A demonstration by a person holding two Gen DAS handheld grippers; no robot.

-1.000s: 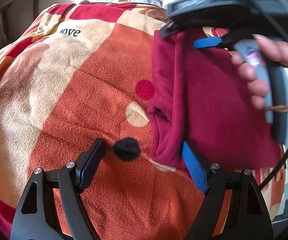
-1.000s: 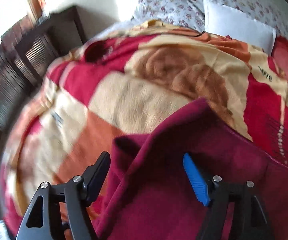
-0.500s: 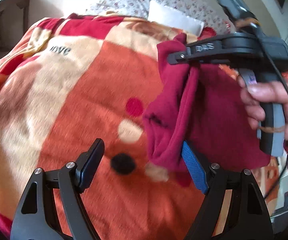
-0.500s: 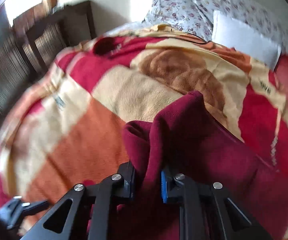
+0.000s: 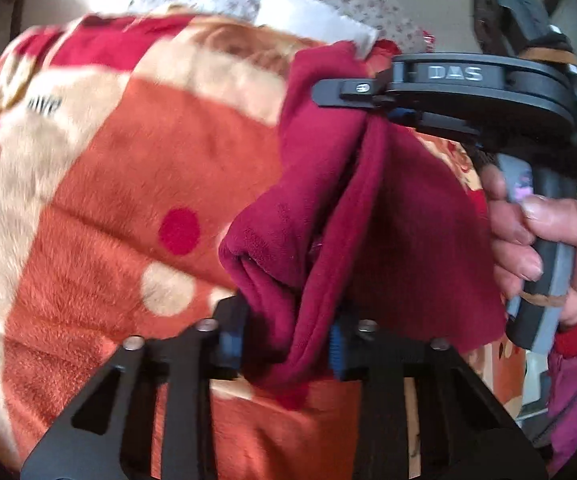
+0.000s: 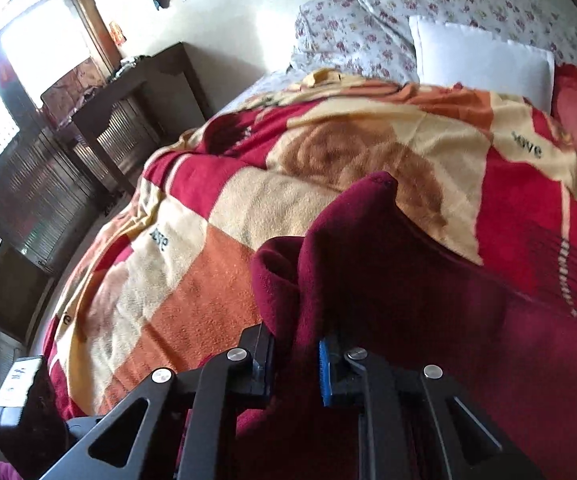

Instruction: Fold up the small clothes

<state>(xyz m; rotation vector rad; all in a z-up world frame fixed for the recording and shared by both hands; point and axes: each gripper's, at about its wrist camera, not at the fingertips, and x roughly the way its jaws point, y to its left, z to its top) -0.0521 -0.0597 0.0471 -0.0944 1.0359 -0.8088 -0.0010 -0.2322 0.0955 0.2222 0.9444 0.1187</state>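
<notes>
**A:** Since both tools are pinching the same maroon fleece garment (image 5: 328, 216), where do you see it failing? Start at the bottom of the frame.

**B:** Low centre in the left wrist view, the left gripper (image 5: 284, 332) is closed on a thick bunched fold, several layers rolled together. My guess is a roll that fat can squeeze out sideways under pull.

**A:** And higher up?

**B:** Upper right, the right gripper (image 5: 372, 110) is clamped onto the top edge, with the right hand (image 5: 544, 248) around its handle. Its own view shows the jaws nearly together with cloth between the pads (image 6: 325, 368). The garment hangs between the two grips, lifted off the orange and red blanket (image 5: 108, 184).

**A:** So the risk?

**B:** Uneven tension. If one grip has only some layers, the rest may sag and the fold would land crooked on the blanket, or drag it into wrinkles. Beyond, the white pillow (image 6: 484, 64) lies well clear.
</notes>
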